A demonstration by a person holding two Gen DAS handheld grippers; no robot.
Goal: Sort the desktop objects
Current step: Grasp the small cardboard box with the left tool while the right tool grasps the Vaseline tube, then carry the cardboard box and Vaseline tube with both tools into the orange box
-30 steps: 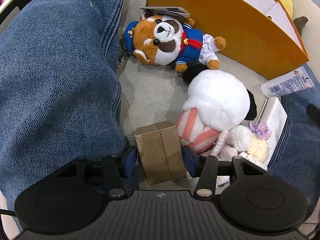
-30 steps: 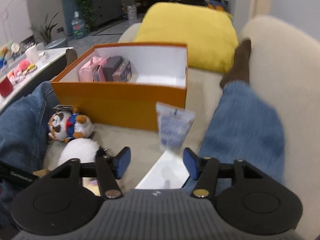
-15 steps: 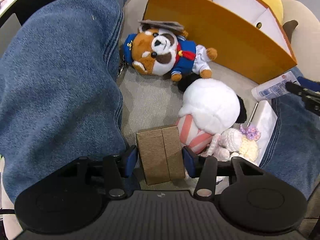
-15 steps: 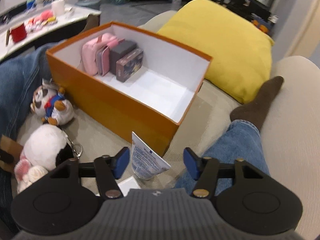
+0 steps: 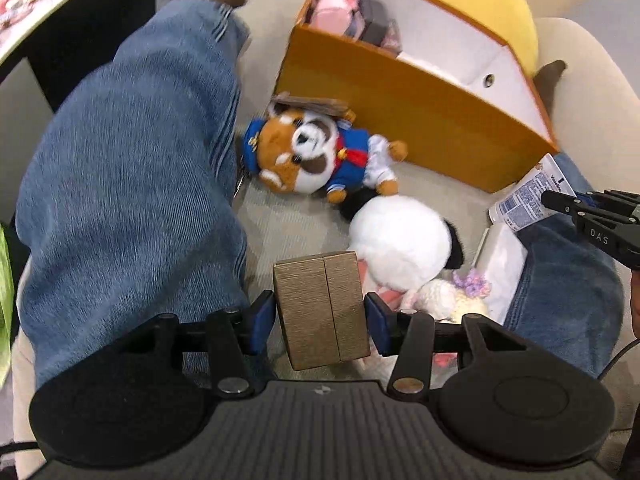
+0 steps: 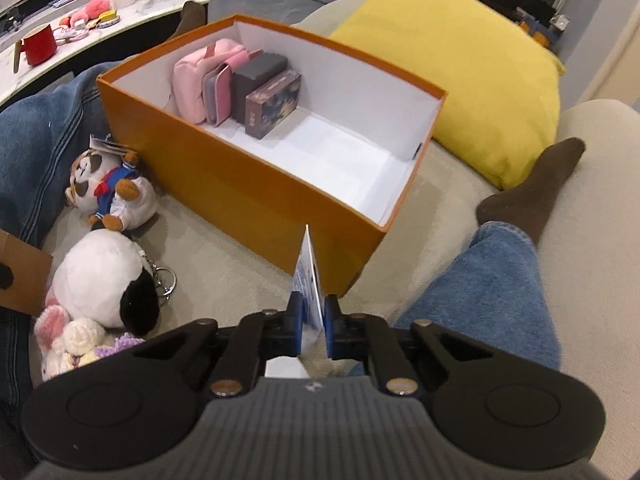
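My left gripper (image 5: pixel 320 318) is shut on a gold cardboard box (image 5: pixel 323 307) and holds it above the sofa, beside a jeans leg. My right gripper (image 6: pixel 312 320) is shut on a white and blue tube (image 6: pixel 309 280), held edge-on just in front of the orange box (image 6: pixel 256 184); the tube also shows in the left wrist view (image 5: pixel 528 196). The orange box holds a pink pouch (image 6: pixel 196 80), a grey box and a dark printed box at its left end. A raccoon plush (image 5: pixel 312 152), a white round plush (image 5: pixel 396 236) and a crocheted toy (image 5: pixel 452 300) lie on the sofa.
A yellow cushion (image 6: pixel 460 64) lies behind the orange box. Jeans legs flank the toys on the left (image 5: pixel 132 184) and right (image 6: pixel 488 280). A white packet (image 5: pixel 504 264) lies by the right leg. A low table with a red mug (image 6: pixel 38 44) stands at far left.
My right gripper has closed on the tube and turned it edge-on. My left gripper has lifted with the gold box, bringing the orange box's inside into view.
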